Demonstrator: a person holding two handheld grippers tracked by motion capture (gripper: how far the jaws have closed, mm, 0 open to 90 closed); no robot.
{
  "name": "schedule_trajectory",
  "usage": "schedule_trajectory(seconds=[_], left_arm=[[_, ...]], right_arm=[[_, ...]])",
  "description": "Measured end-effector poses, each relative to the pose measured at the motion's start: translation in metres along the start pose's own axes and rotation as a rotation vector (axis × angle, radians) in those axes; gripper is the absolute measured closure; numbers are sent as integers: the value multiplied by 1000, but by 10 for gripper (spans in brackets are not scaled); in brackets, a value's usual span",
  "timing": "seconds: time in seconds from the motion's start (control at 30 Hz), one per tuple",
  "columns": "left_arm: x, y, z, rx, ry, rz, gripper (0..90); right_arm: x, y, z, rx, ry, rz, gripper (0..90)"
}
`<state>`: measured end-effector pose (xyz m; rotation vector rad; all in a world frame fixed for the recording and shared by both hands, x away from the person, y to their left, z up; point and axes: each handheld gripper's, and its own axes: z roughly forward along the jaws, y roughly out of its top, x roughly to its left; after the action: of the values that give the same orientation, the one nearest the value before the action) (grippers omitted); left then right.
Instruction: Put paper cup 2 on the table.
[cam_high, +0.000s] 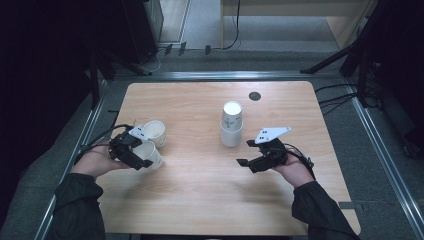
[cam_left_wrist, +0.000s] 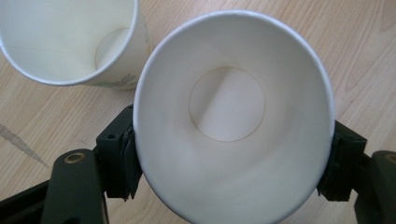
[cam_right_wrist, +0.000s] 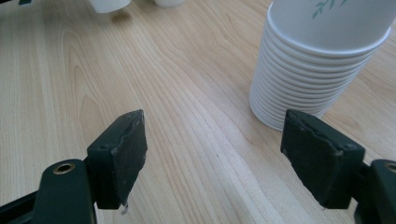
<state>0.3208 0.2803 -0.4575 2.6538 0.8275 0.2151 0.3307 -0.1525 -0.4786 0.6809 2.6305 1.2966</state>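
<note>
The held cup (cam_left_wrist: 233, 116) hides the inner faces of both pads in the left gripper view, and the bottom edge cuts its rim. The stack of cups (cam_right_wrist: 317, 60) (right gripper view) loses its top.

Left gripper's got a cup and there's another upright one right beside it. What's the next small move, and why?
Probably lift the left gripper slightly and carry its held cup clear of the second cup. The jaws clamp the cup's wall on both sides, squeezing its rim oval, and the two cups sit almost touching.
</note>
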Motion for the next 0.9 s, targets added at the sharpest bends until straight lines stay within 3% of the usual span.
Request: schedule_trajectory(seconds=[0.17, 0.4, 0.57, 0.9], left_arm=[[1, 4, 6, 24, 13, 12, 242], [1, 8, 16, 90, 41, 59, 240], [-2, 11, 20, 97, 46, 99, 235], [0, 13, 22, 101, 30, 87, 207]], right_arm=[[2, -3, -1, 12, -3, -9, 231], [4, -5, -5, 7, -8, -13, 229], [4, -8, -8, 6, -18, -1, 229], [4, -10, -12, -3, -24, -4, 229]])
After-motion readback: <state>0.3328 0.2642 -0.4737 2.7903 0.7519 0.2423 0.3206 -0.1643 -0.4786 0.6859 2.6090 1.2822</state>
